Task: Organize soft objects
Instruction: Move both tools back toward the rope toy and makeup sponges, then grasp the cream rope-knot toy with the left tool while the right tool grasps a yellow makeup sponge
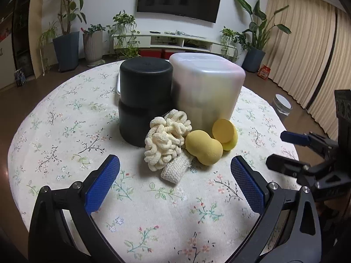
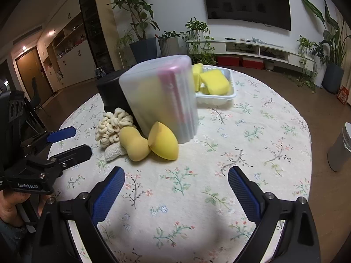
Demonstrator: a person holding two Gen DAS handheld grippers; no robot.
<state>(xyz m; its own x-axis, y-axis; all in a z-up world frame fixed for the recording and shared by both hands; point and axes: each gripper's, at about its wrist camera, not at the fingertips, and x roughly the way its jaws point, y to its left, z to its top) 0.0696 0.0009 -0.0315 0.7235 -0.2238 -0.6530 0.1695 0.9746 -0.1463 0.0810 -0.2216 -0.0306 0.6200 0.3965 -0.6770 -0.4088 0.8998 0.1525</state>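
Note:
A cream looped scrubber (image 1: 166, 140) with a knitted handle lies on the floral table, also in the right wrist view (image 2: 114, 129). Beside it lie a peanut-shaped yellow sponge (image 1: 204, 148) (image 2: 133, 144) and a teardrop-shaped yellow sponge (image 1: 226, 133) (image 2: 163, 141). Behind them stand a black container (image 1: 144, 98) (image 2: 111, 96) and a translucent white container (image 1: 208, 89) (image 2: 162, 98), both upside down. My left gripper (image 1: 175, 175) is open and empty just short of the scrubber; it also shows in the right wrist view (image 2: 72, 140). My right gripper (image 2: 175, 186) is open and empty, also seen in the left wrist view (image 1: 283, 148).
A white tray (image 2: 219, 99) with yellow block sponges (image 2: 216, 82) sits behind the containers. The round table has a floral cloth (image 1: 65, 131). A grey bin (image 2: 341, 146) stands on the floor to the right. Plants and a TV shelf line the far wall.

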